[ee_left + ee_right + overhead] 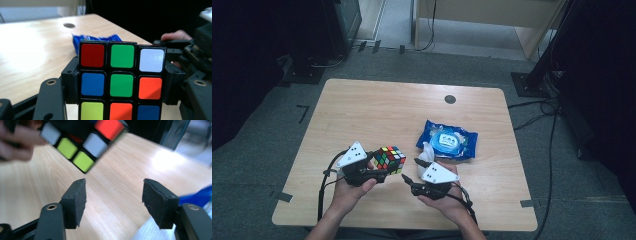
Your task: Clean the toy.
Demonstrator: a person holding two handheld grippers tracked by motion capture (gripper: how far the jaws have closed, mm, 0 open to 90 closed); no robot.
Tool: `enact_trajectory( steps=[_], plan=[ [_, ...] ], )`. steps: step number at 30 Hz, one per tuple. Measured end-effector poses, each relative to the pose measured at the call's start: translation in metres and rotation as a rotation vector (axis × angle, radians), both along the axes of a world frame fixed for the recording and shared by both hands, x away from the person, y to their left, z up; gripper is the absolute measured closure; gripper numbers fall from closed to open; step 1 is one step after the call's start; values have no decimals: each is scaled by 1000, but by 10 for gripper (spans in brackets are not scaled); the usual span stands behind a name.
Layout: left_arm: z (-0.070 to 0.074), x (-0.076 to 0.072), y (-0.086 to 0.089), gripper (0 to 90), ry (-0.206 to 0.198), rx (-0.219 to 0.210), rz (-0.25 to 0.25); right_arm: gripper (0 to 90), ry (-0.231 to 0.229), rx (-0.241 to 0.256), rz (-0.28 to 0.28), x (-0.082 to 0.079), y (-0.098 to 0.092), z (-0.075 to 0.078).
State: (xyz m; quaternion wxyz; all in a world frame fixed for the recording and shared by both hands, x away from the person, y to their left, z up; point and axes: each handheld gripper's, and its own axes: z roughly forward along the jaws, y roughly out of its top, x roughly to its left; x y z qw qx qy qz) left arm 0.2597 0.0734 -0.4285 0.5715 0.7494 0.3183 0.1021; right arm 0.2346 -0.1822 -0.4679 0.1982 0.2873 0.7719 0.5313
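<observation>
A scrambled puzzle cube (389, 159) is held above the wooden table near its front middle, with my left gripper (382, 167) shut on it. In the left gripper view the cube (121, 82) sits squeezed between the two black jaws, showing red, green, white, blue, orange and yellow-green tiles. My right gripper (411, 171) is just right of the cube, open, with nothing between its pads (76, 200). The cube's corner (82, 143) hangs above and left of those jaws in the right gripper view.
A blue wipes packet (447, 140) with a white tissue sticking out lies right of centre on the table (362, 110), close behind the right gripper. A dark round hole (450, 99) marks the far side. Black cables trail off the table's right side.
</observation>
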Motion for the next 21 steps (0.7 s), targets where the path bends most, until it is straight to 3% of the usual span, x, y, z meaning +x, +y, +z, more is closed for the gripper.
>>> enact_trajectory(
  steps=[3,5,7,9,12,14,18,21],
  plan=[
    [-4,1,3,342,-10,-10,18,515,50,59,-49,7,-11,-1],
    [-6,2,3,342,-6,-7,17,601,58,55,-92,12,-19,-2],
    [-8,2,3,342,-12,-3,17,636,97,48,-177,17,-28,-4],
    [-9,3,2,342,-12,5,15,634,129,18,-221,21,-34,-6],
    [-11,3,2,342,-17,14,8,615,190,-101,-182,27,-41,-14],
    [-12,3,2,342,-24,17,7,610,252,-136,-120,30,-47,-21],
    [-14,3,3,342,-24,21,-3,515,210,-206,-56,29,-53,-32],
    [-15,3,2,342,-25,27,-13,443,240,-227,-25,30,-51,-40]
  ],
)
